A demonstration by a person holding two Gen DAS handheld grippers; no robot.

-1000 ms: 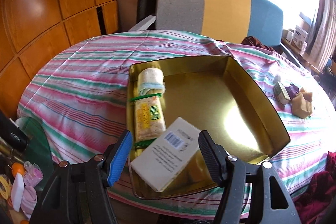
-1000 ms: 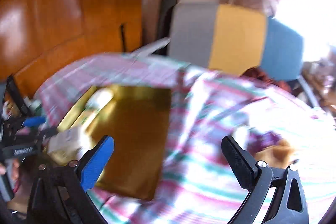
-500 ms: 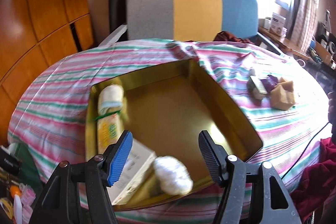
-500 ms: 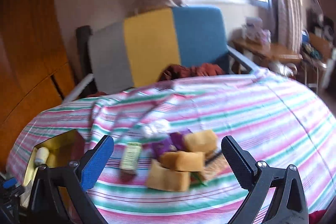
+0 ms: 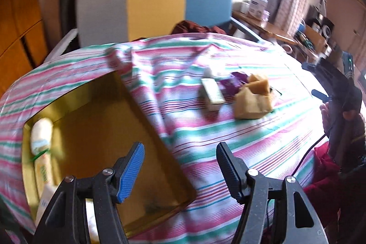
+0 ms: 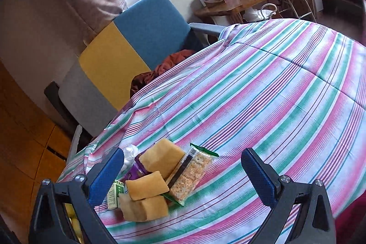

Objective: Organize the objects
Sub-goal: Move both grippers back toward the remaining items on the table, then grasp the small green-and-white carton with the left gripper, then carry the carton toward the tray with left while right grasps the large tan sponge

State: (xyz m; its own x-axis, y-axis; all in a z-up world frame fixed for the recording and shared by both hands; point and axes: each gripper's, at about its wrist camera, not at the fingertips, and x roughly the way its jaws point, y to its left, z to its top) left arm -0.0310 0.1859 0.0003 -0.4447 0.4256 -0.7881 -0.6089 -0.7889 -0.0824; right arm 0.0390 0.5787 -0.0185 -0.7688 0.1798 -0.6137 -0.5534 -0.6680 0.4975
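Striped tabletop point(image 6: 263, 93): my left tongs point(image 5: 180, 166) and right tongs point(image 6: 180, 173) gape empty; cracker packet point(image 6: 192, 175) ahead, its print unreadable.

The left wrist view looked steeply down over the gold tin's point(image 5: 75, 106) near right corner, toward the chair point(image 5: 155, 4). The right wrist view sat close above the snack pile point(image 6: 155, 180) – tilted. Both shared that pile point(image 5: 251, 95), the striped cloth point(image 5: 228, 134) and the chair point(image 6: 128, 45).
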